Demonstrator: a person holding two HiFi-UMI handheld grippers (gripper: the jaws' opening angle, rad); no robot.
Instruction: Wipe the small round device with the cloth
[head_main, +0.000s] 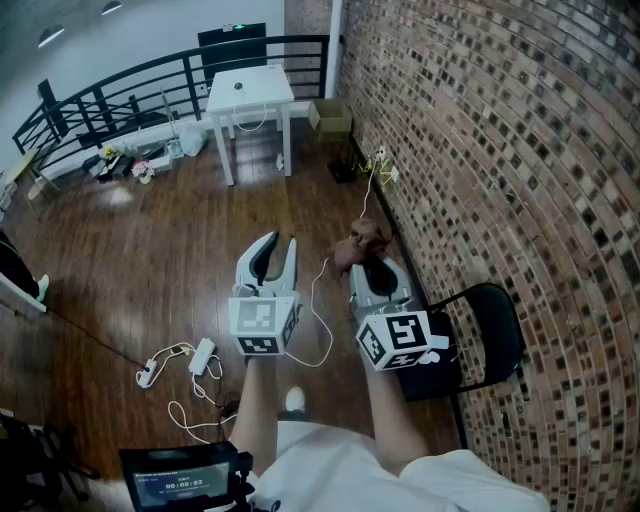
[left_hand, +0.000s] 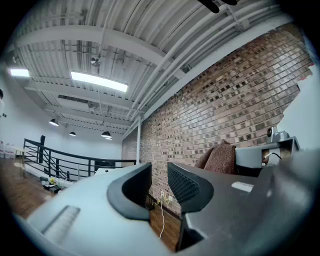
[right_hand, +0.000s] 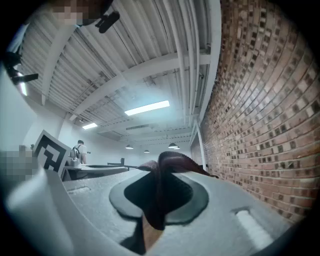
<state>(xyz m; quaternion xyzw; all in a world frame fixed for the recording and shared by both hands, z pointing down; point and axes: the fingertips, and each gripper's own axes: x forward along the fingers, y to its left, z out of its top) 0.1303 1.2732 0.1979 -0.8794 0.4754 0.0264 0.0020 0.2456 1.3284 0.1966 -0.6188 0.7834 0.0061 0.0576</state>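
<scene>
My right gripper (head_main: 364, 262) is shut on a crumpled brown cloth (head_main: 358, 245), which bunches up above the jaw tips. In the right gripper view the cloth (right_hand: 164, 172) hangs pinched between the dark pads of that gripper (right_hand: 159, 195). My left gripper (head_main: 277, 252) hovers level beside it on the left, jaws drawn almost together with nothing between them. The left gripper view shows its jaws (left_hand: 160, 177) bare, with the cloth (left_hand: 220, 157) off to the right. A small round object (head_main: 238, 87) with a cable lies on the far white table (head_main: 270, 95).
A brick wall (head_main: 480, 150) runs along the right. A black chair (head_main: 480, 330) stands beneath my right arm. A power strip and white cables (head_main: 195, 358) lie on the wooden floor. A black railing (head_main: 120, 90) and a cardboard box (head_main: 330, 115) sit at the back.
</scene>
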